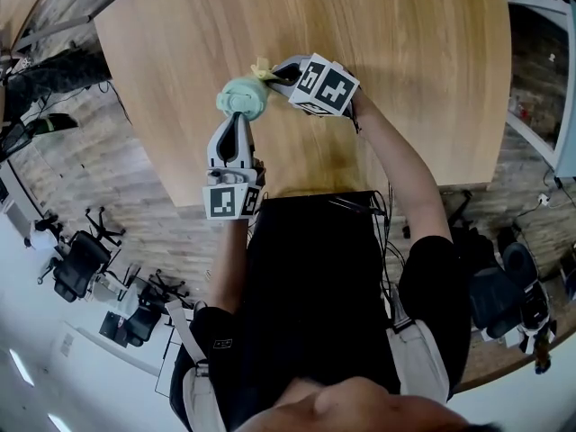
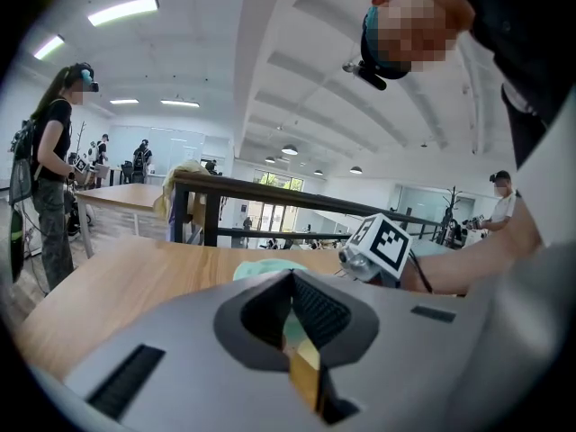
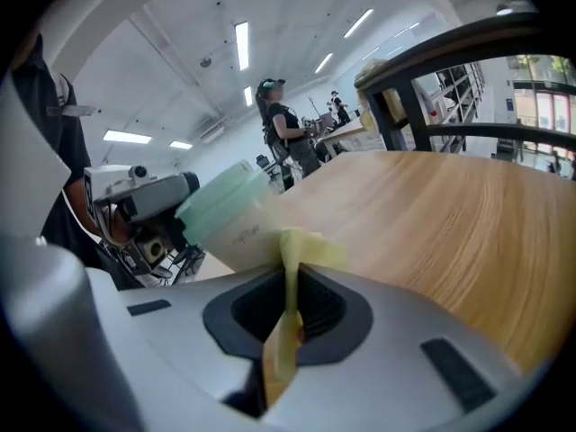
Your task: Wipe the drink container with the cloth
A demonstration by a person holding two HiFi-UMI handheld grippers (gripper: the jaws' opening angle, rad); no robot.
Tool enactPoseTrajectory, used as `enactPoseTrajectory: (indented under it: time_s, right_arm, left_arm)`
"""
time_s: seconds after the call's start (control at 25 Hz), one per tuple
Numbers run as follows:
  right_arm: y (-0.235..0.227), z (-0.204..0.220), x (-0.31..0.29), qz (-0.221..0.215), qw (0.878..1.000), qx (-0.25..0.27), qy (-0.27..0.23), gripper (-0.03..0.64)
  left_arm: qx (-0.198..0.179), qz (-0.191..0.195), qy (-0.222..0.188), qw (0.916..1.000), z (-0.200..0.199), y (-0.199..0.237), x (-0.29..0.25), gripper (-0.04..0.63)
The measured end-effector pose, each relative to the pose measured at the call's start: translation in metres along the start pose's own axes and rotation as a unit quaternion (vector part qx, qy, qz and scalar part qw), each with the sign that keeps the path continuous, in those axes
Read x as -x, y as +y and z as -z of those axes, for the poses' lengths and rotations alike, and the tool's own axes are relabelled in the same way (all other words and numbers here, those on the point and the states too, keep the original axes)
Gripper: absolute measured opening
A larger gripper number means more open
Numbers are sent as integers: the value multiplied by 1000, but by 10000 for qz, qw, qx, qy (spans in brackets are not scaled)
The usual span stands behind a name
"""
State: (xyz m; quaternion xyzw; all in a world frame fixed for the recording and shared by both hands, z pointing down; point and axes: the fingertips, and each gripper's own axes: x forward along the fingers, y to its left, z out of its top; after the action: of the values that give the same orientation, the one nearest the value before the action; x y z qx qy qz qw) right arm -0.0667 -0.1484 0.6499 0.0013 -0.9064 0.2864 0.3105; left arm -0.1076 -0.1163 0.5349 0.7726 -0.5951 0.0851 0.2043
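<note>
Over the wooden table (image 1: 405,52), near its front edge. Left gripper (image 1: 239,121) clamped on the pale green cup (image 1: 241,99), which is held tilted above the tabletop. Right gripper (image 1: 278,72) pinched tight on a yellow cloth (image 1: 261,68). The cloth's free end lies against the cup's side.

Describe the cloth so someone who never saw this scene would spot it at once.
On the wooden table, look near its front edge. The cloth is the small strip pinched in the right gripper, next to the drink container. It is pale yellow and limp, while the container is rigid with a mint-green lid.
</note>
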Motion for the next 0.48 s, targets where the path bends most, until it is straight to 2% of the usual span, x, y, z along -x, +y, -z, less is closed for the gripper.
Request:
enactPoseTrajectory:
  time_s: [0.2,0.48]
  right_arm:
    - [-9,17,-15,-320,9983,32,477,40]
    - [-28,44,-39,-473,9890,214,1388,40]
  left_arm:
    - [8,22,-30,10000,0,0,0,21]
    - [-1,9,-79,10000,1,0,1,21]
